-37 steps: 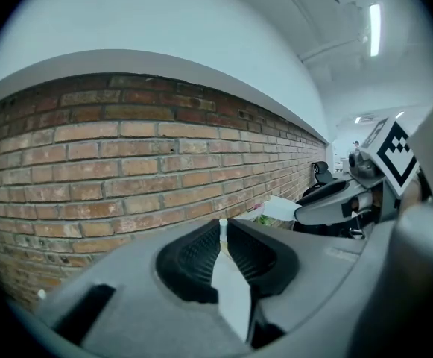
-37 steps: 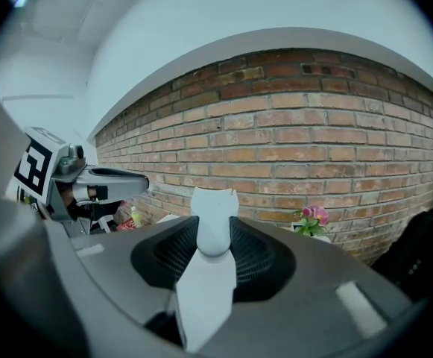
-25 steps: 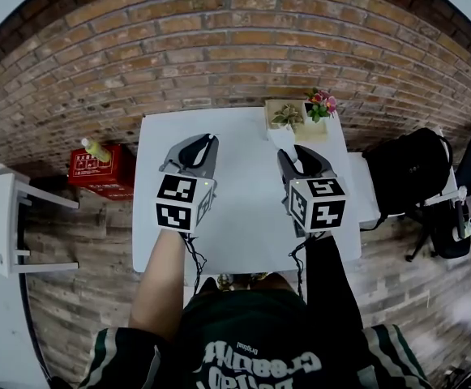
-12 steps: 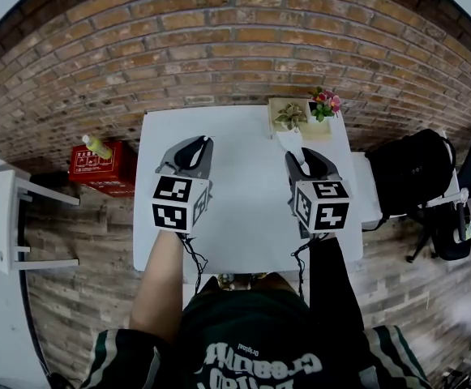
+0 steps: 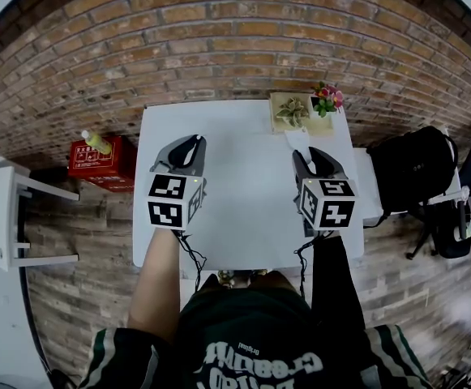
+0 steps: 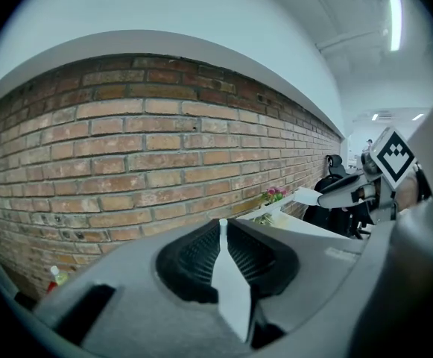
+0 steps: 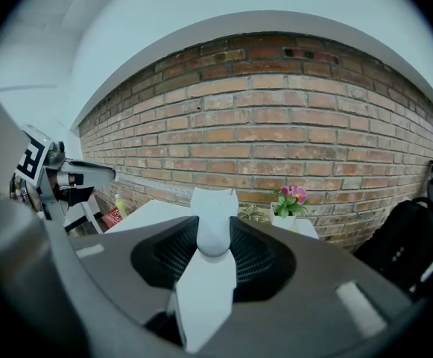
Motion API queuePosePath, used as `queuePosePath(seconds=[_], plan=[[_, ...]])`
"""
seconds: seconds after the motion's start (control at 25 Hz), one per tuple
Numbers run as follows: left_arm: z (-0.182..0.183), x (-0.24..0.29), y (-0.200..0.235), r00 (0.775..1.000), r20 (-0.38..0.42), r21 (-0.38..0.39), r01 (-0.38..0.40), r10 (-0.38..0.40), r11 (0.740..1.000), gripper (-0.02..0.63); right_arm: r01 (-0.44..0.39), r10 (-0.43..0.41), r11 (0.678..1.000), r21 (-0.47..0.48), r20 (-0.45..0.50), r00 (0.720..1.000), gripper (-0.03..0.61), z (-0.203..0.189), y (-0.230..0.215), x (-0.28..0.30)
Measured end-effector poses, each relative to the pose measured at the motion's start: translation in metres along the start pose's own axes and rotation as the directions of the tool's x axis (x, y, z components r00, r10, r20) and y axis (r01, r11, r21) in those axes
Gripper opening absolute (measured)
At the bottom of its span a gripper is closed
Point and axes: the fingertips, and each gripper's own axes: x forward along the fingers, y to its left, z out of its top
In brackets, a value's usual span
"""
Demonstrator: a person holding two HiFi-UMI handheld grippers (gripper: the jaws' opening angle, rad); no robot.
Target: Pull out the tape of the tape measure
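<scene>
Both grippers hover over a white table (image 5: 243, 209). My left gripper (image 5: 196, 140) is on the left, its jaws nearly together (image 6: 221, 226) with a thin white strip (image 6: 227, 282) between the pads; a small tip pokes out past them. I cannot tell what the strip is. My right gripper (image 5: 310, 154) is on the right, shut (image 7: 215, 233) on a flat white piece (image 7: 214, 211) with a notched front edge. That white piece (image 6: 305, 196) sticks out ahead of the right gripper's jaws. No tape stretches between the two grippers.
At the table's far right corner are a pot of pink flowers (image 5: 326, 100) and a small green plant (image 5: 290, 113) on a wooden tray. A brick wall lies beyond. On the floor: a red box (image 5: 97, 159) and white stool (image 5: 0, 217) left, black bag (image 5: 409, 168) right.
Both grippers have sunk a little toward the table and drifted slightly apart. Their jaws look the same as before.
</scene>
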Motion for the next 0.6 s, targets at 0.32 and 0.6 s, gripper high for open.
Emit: queuePosePath(seconds=[0.32,0.6], plan=[[-0.013,-0.002,0.018,0.999,-0.021,-0.032,-0.041,0.040,0.999,0.040,0.012,-0.012,1.000,-0.010,-0.016,1.000,0.149,-0.006,-0.001,0.001],[-0.018,-0.006,0.033,0.998,-0.030,-0.046,-0.064,0.063,0.997,0.040,0.010,-0.011,1.000,-0.008,-0.026,1.000,0.149,-0.009,-0.001,0.004]])
